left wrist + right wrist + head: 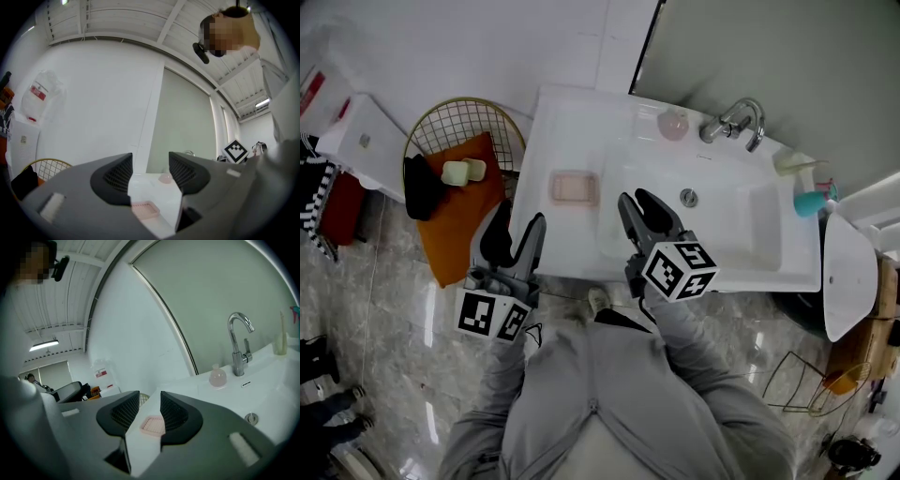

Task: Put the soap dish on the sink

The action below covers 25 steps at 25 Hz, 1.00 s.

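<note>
A pink soap dish (574, 187) lies flat on the left ledge of the white sink (581, 122). It also shows low between the jaws in the left gripper view, as the soap dish (145, 210), and between the jaws in the right gripper view, as the soap dish (153, 425). My left gripper (514, 236) hangs open just off the sink's front-left edge, holding nothing. My right gripper (648, 214) is open over the sink's front rim, also empty. Both stand short of the dish, apart from it.
A chrome faucet (736, 122) and a pink bottle (673, 124) stand at the back of the sink, a drain (688, 197) in the basin. A wire basket (459, 155) with an orange cloth and soap bars sits left. A teal cup (811, 202) is at the right.
</note>
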Tool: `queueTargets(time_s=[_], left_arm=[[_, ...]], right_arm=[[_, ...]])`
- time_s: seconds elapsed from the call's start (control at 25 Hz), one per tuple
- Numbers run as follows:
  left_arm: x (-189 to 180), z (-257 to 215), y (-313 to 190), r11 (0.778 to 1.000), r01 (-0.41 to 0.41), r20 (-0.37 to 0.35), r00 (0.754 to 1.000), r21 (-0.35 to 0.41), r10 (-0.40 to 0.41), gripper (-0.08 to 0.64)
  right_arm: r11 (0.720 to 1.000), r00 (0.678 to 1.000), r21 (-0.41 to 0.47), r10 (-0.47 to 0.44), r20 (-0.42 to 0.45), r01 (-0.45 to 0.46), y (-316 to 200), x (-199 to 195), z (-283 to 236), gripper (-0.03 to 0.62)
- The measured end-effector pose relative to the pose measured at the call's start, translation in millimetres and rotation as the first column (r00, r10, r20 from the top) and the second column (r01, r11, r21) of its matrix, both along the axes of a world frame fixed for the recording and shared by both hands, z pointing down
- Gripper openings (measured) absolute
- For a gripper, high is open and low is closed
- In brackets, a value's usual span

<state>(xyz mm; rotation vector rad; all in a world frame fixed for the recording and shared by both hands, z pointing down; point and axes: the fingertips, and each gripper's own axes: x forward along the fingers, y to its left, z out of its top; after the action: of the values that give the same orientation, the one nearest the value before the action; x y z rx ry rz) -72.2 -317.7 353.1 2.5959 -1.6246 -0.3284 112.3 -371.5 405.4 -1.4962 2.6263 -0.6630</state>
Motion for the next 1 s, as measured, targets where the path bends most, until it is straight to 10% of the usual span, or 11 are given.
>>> queueTargets(time_s=[1.0], left_arm=[[3.2, -2.2, 13.6, 1.000, -0.020, 0.017, 1.000, -0.002, 0.020, 0.264]], right_arm=[[0.987, 0.998, 0.155, 0.039, -0.056, -0.030, 45.4, 1.9, -34.3, 0.138]])
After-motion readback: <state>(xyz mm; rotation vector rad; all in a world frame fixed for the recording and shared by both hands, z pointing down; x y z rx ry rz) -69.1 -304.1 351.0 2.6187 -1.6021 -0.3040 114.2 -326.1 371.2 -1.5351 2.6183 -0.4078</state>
